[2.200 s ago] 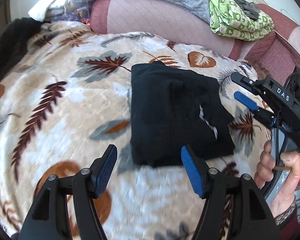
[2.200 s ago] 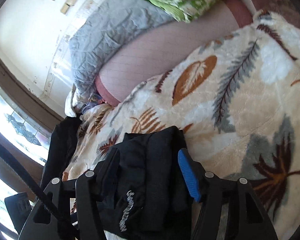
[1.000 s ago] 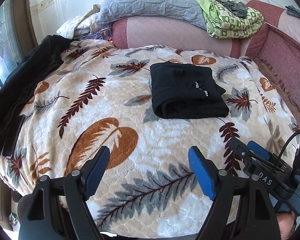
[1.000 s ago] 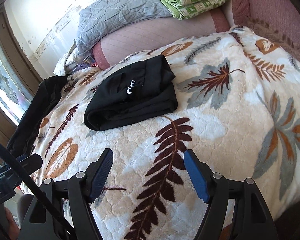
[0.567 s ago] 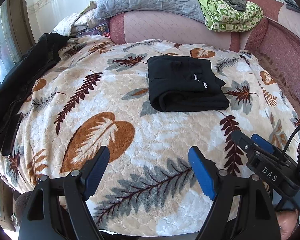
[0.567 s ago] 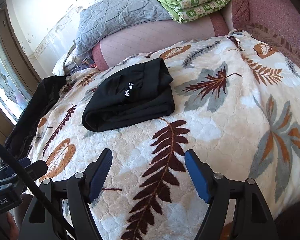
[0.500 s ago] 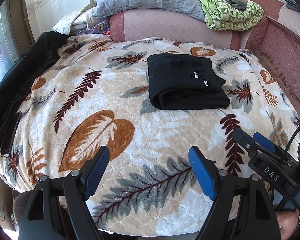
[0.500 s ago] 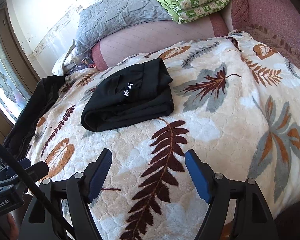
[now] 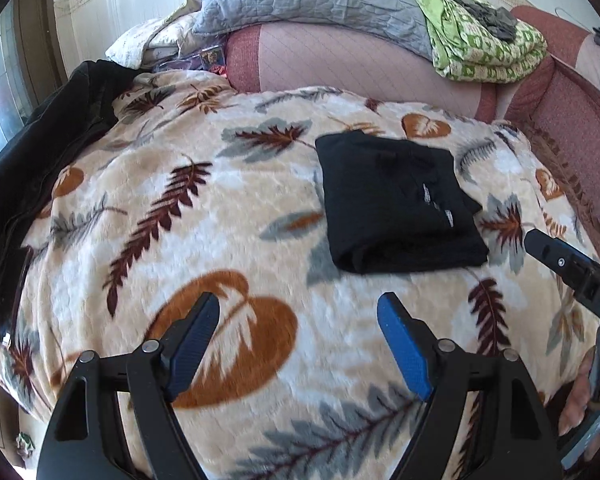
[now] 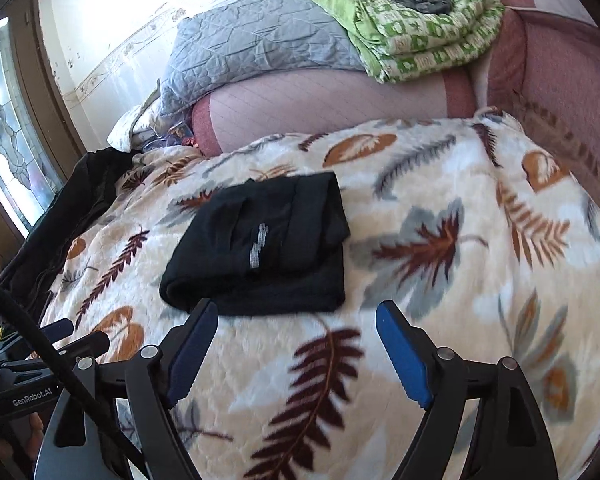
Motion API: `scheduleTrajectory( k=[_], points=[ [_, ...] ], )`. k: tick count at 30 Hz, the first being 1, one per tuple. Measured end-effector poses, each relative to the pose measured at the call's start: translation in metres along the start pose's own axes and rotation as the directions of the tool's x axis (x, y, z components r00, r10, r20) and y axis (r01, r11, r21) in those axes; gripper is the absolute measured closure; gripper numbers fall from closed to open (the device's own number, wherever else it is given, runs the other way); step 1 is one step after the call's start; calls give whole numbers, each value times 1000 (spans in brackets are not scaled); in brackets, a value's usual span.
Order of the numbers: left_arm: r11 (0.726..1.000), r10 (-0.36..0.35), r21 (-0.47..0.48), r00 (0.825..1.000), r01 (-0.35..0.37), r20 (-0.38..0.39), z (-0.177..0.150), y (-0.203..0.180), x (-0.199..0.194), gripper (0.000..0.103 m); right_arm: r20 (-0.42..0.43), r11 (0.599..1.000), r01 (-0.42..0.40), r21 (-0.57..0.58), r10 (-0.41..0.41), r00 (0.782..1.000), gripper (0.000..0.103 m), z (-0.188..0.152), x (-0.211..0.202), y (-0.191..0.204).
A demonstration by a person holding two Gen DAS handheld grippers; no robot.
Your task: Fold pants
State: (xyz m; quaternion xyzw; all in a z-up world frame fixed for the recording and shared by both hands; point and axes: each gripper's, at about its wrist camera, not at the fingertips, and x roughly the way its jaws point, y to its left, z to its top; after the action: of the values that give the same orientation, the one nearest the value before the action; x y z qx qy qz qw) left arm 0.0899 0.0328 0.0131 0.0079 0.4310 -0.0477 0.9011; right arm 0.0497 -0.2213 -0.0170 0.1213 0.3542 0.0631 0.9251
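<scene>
Both grippers have moved closer to the folded black pants [image 9: 396, 204] on the blanket [image 9: 180, 208]. Left gripper [image 9: 300, 344] and right gripper [image 10: 296, 352]: jaws apart, empty.

left gripper [image 9: 298, 320] nearer folded pants [image 9: 396, 204] | right gripper [image 10: 296, 322] nearer too

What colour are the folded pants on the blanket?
The pants are black, with small pale lettering; the right wrist view shows them best.

Leaf-print blanket [image 9: 148, 184] over pink sofa [image 10: 340, 100]; grey quilt [image 10: 252, 40], green quilt [image 10: 420, 28]; stained-glass window [image 10: 12, 152], bright daylight
</scene>
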Motion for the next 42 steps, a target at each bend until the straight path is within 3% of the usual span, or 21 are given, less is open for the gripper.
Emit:
scheduleTrajectory(
  k=[3,7,10,14,17,22,23,24,25,27,31,33,34,35,37,39,42],
  points=[
    [999,-48,-21,999,48,-5,28,8,10,22,-29,1000,-25,12,25,999,17,30,18,-7],
    [986,-139,-106,989,132,-58,63,17,46,19,-79,991,-75,110,84,993,17,63,58,-26],
    [954,-245,-206,963,219,-113,81,21,91,19,-125,962,-99,255,134,983,17,71,92,-48],
    [905,-350,-309,924,291,-155,83,26,140,19,-150,927,-92,362,156,976,17,63,121,-68],
    [875,-421,-332,893,353,-159,84,28,168,19,-152,923,-137,359,203,967,17,54,136,-70],
    [859,-478,-271,869,433,-127,92,17,182,19,-188,935,-219,279,277,942,30,65,168,-58],
    [854,-497,-250,858,457,-130,94,12,183,29,-193,930,-239,279,299,935,32,67,176,-56],
    [839,-529,-232,838,492,-137,94,7,184,42,-200,927,-253,276,312,929,42,68,183,-54],
    [836,-537,-220,830,502,-149,95,1,184,57,-210,925,-265,272,326,922,50,68,190,-52],
    [845,-525,-196,842,497,-128,99,-5,180,57,-209,916,-291,276,353,912,63,69,192,-50],
    [842,-530,-169,845,512,-79,115,-14,170,58,-165,918,-323,230,364,917,70,83,177,-41],
    [862,-499,-129,865,490,-48,125,-20,167,58,-114,923,-328,203,355,928,70,94,169,-36],
    [889,-451,-112,892,444,-42,128,-23,169,51,-89,930,-318,187,338,937,70,99,168,-36],
    [910,-406,-106,913,400,-44,129,-24,173,44,-76,935,-302,185,320,944,67,102,170,-37],
    [941,-331,-92,941,325,-66,126,-22,180,44,-86,946,-246,213,269,959,54,103,181,-44],
    [943,-327,-93,941,319,-84,122,-16,180,44,-140,978,-90,187,118,983,46,96,195,-50],
    [951,-291,-113,957,287,-19,120,-7,155,44,-136,991,-33,131,51,989,37,94,190,-49]
  ],
)
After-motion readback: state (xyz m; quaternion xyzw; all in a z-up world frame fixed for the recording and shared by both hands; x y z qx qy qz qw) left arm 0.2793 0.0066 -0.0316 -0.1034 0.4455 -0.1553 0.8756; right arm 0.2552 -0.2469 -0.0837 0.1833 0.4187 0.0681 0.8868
